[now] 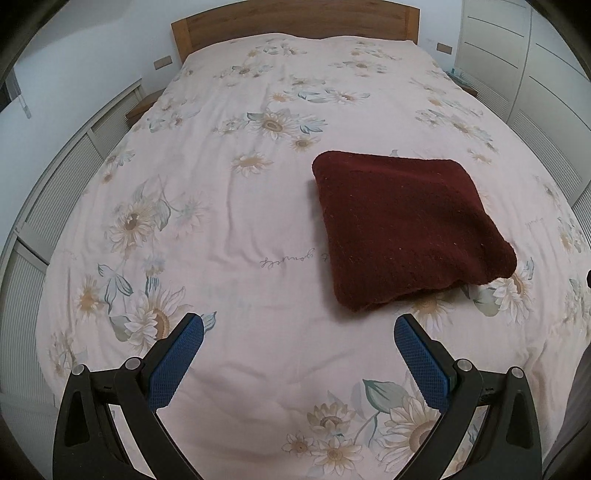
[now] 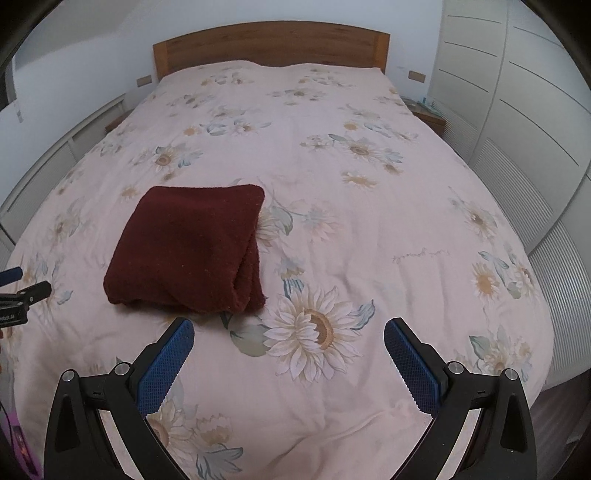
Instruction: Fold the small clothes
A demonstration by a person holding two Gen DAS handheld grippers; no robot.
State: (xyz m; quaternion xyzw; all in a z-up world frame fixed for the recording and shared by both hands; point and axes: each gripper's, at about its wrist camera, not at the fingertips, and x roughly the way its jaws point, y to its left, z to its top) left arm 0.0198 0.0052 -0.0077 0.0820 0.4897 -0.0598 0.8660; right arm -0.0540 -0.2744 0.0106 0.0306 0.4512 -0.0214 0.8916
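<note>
Judging by the neat folded garment [image 1: 410, 229] lying on the bed [image 1: 258, 206], both hand-held grippers, left [image 1: 298, 326] and right [image 2: 289, 326], hover wide open, empty; any tidying should press edges gently.

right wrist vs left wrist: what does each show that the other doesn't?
Only the right wrist view: the layered folded edges of the dark red cloth on its right side, and the left tool poking in at the left edge.

Only the left wrist view: the cloth's smooth top sits right of centre, with cursive print on the bedspread beside it.

Both: the cloth lying folded on the floral bedspread, the wooden headboard, and each view's own tool (right tool) open and empty.
</note>
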